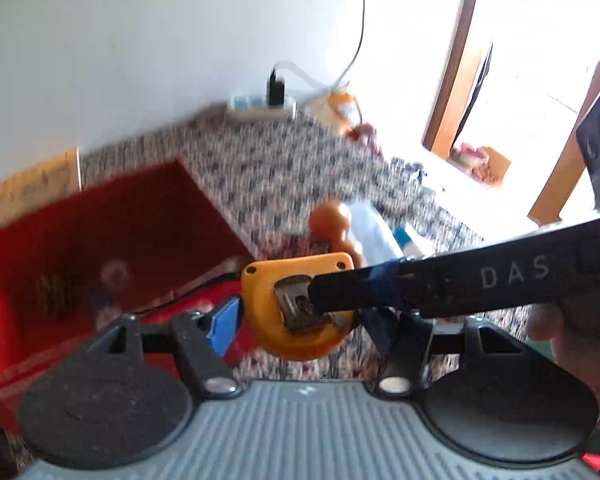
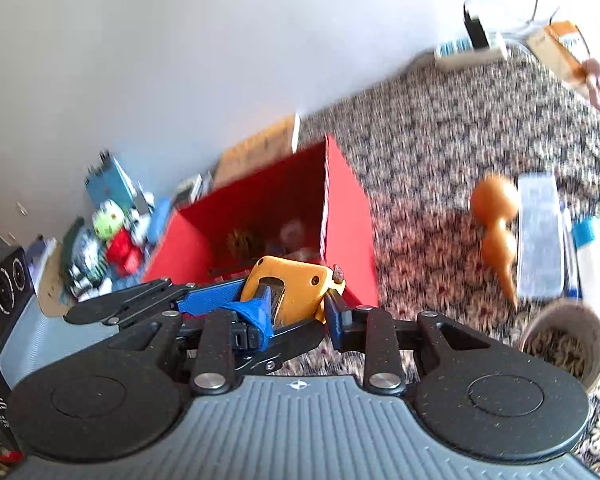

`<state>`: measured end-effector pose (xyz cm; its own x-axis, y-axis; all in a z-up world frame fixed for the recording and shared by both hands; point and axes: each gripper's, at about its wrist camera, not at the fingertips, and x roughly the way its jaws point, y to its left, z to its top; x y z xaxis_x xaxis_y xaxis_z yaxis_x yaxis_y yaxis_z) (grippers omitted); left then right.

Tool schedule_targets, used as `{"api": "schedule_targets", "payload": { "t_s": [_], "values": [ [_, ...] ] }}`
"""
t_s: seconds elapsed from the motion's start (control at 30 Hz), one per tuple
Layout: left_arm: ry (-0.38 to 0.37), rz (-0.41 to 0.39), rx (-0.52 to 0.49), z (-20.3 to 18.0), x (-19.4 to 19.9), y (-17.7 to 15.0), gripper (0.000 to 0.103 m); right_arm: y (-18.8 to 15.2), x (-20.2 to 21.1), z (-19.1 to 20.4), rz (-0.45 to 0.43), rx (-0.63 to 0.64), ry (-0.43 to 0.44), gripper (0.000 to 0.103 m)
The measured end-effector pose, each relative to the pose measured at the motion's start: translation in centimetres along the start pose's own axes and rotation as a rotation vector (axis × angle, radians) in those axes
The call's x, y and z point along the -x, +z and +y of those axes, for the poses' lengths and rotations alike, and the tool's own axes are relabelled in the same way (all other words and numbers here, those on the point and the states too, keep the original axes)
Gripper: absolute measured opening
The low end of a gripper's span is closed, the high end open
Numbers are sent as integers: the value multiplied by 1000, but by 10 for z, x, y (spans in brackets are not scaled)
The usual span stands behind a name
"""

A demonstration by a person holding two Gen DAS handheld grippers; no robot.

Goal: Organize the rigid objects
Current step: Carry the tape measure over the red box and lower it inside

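Note:
A yellow tape measure (image 1: 296, 312) with a metal clip is held between both grippers, just in front of an open red box (image 1: 112, 240). My left gripper (image 1: 300, 320) is shut on it, blue pads at its sides. The right gripper's black arm (image 1: 460, 284) reaches in from the right onto its clip face. In the right wrist view my right gripper (image 2: 296, 312) is shut on the same tape measure (image 2: 288, 292), with the left gripper's blue fingers (image 2: 216, 300) beside it. The red box (image 2: 340, 216) holds a pinecone and small items.
An orange gourd (image 2: 496, 220), a white remote-like box (image 2: 538, 236), a white tube (image 2: 596, 264) and a cup of seeds (image 2: 564, 348) lie on the patterned carpet at right. A toy pile (image 2: 112, 236) sits left by the wall. A power strip (image 1: 260, 110) lies at the back.

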<state>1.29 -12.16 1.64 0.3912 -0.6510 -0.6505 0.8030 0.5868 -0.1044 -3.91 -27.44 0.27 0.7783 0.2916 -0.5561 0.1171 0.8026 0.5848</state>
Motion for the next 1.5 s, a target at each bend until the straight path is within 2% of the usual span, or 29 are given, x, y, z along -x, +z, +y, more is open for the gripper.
{"api": "schedule_targets", "payload": {
  "t_s": [0.13,0.23,0.4,0.5,0.7,0.87,1.03,1.23,1.4,1.5],
  "values": [
    [19,-81,-26,-3,11,25,59,24,-5,12,-62,62,25,12],
    [80,-127,-38,5,18,44,58,44,-18,21,-81,91,74,12],
    [177,-165,-2,46,25,61,58,71,-62,44,-35,130,152,12],
    [237,-151,33,77,26,61,58,81,-98,61,29,151,184,12],
    [310,-39,129,140,5,44,57,76,-175,83,205,180,190,12],
    [310,86,242,184,-25,18,57,65,-227,79,375,154,176,12],
    [319,203,296,203,-50,4,55,57,-265,71,521,103,166,13],
    [328,305,345,220,-69,0,52,56,-287,64,607,26,160,15],
    [319,306,357,223,-69,2,56,57,-292,54,652,-16,162,17],
    [313,305,351,221,-67,1,57,56,-294,51,682,-35,216,17]
  ]
}}
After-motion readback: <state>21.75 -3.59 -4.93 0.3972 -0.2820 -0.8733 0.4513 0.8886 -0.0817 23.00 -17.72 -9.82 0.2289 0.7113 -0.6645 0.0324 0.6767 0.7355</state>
